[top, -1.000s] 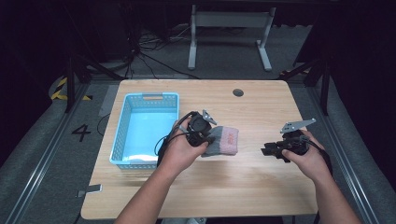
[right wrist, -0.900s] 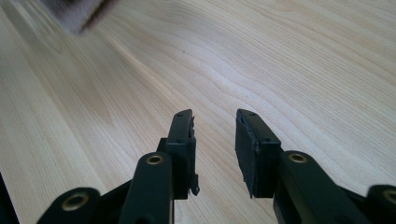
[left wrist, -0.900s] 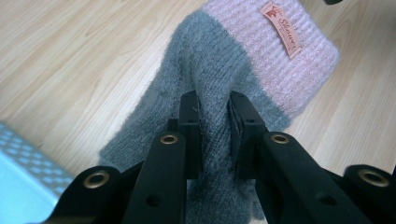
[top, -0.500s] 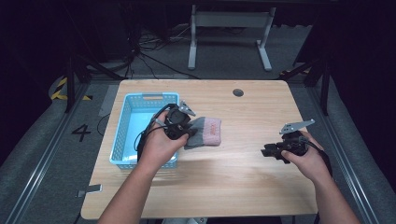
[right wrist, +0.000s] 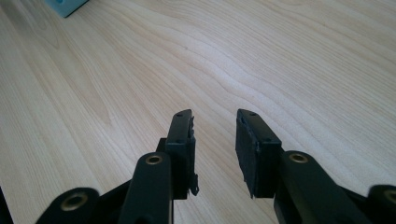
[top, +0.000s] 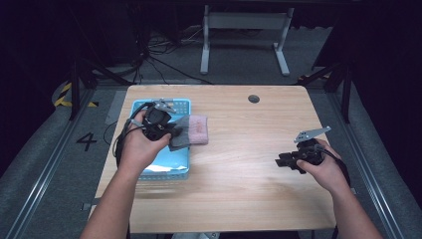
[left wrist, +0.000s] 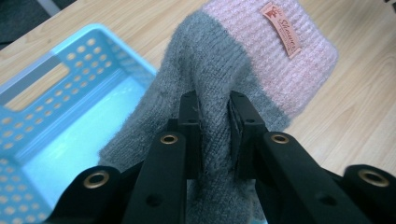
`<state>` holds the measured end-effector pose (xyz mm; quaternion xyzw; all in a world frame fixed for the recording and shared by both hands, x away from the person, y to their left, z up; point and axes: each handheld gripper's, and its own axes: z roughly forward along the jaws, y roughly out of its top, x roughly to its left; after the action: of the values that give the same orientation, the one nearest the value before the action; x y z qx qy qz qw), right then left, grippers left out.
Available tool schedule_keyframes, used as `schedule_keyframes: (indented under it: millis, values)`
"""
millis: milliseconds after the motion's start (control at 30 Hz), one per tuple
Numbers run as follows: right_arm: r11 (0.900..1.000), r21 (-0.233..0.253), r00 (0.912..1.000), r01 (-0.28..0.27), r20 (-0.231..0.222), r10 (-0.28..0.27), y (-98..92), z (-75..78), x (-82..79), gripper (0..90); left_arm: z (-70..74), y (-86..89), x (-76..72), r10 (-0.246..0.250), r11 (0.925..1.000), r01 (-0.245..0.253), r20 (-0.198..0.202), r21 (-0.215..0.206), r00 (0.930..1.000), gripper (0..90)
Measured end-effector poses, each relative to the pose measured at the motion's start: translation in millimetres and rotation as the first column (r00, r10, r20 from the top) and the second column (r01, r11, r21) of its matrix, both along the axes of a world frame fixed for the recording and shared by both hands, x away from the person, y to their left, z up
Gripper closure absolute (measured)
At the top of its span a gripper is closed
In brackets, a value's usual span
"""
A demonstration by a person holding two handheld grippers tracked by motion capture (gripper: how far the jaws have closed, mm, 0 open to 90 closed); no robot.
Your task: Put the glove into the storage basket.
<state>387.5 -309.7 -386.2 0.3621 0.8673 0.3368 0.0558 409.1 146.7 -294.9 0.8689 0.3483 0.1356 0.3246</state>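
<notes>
A knitted sock (top: 191, 131), grey with a pink cuff (left wrist: 285, 56) and a small sewn label, hangs from my left gripper (top: 171, 135), which is shut on its grey part (left wrist: 212, 123). The sock is over the right edge of the light blue basket (top: 164, 167), its pink end out above the table. The basket's perforated wall (left wrist: 88, 70) lies to the left of the sock in the left gripper view. My right gripper (top: 282, 161) is held low over the bare wood at the table's right. Its jaws stand apart with nothing between them (right wrist: 215, 137).
The wooden table (top: 239, 169) has a round cable hole (top: 254, 98) near its far edge. A corner of the blue basket (right wrist: 65, 7) shows far off in the right gripper view. Dark floor, cables and a desk frame lie beyond the table.
My left gripper has carried the sock leftward from the table's middle to the basket's right edge. The right gripper has stayed in place.
</notes>
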Motion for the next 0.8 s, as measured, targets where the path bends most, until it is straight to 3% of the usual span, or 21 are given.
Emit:
schedule_keyframes:
  millis: [600, 800]
  values:
    - [1.0, -0.011, 0.9998, -0.01, -0.015, 0.01, 6.5, -5.3, -2.9, 66.8, -15.9, 48.9, 17.5, 0.036, 0.9984, -0.035, -0.025, 0.045, 0.999, 77.5]
    - [1.0, -0.018, 0.9997, -0.01, -0.024, 0.01, 7.6, -8.6, -4.1, 66.6, -34.5, 53.1, 32.5, 0.029, 0.9966, -0.024, -0.064, 0.079, 0.9975, 77.5]
